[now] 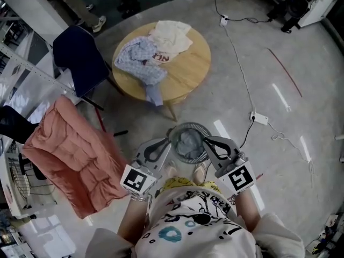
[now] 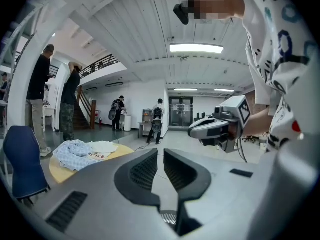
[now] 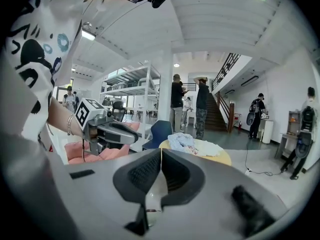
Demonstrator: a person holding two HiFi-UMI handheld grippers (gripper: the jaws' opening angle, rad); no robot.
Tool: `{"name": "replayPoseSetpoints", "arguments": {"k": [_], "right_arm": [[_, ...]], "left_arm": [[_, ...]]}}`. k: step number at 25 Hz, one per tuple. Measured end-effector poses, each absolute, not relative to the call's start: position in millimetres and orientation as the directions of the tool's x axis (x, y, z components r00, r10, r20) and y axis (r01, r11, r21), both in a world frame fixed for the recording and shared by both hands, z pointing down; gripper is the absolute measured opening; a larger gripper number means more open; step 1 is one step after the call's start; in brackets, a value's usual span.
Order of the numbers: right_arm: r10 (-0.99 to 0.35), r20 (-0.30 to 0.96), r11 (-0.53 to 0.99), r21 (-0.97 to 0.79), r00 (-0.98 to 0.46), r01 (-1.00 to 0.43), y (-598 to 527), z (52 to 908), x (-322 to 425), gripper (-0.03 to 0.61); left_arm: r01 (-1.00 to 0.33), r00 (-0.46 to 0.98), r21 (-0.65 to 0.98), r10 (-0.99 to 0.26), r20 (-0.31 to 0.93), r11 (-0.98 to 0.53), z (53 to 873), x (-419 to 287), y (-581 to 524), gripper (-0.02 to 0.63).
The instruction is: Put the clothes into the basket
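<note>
A round grey wire basket (image 1: pixel 189 128) with a grey garment (image 1: pixel 189 143) inside sits between my two grippers, just in front of the person's feet. My left gripper (image 1: pixel 169 141) meets the basket's left rim and its jaws show only a narrow slit (image 2: pixel 161 156), with basket mesh (image 2: pixel 168 218) under them. At the right rim my right gripper (image 1: pixel 208 142) has its jaws fully together (image 3: pixel 161 154). More clothes lie on the round wooden table (image 1: pixel 189 69) farther off: a blue patterned garment (image 1: pixel 141 58) and a cream one (image 1: pixel 171 36).
A dark blue chair (image 1: pixel 80 58) stands left of the table, and a pink quilt (image 1: pixel 75 155) hangs over a rack at the left. A cable with a white power strip (image 1: pixel 259 118) runs across the floor on the right. People stand in the background (image 2: pixel 39 94).
</note>
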State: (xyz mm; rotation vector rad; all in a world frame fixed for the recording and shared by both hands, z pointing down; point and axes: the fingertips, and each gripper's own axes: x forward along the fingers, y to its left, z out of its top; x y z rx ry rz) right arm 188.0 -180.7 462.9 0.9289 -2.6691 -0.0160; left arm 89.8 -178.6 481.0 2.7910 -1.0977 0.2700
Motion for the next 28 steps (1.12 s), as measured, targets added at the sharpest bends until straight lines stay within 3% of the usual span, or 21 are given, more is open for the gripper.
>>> {"name": "replayPoseSetpoints", "arguments": {"k": [28], "right_arm": [[-0.684,0.106,0.729,0.137,-0.721,-0.671,-206.2,349.9,204.4,0.031]], "left_arm": [[-0.674,0.733,-0.024,-0.673,0.098,-0.738,372.8,70.0,-195.1,0.042]]}}
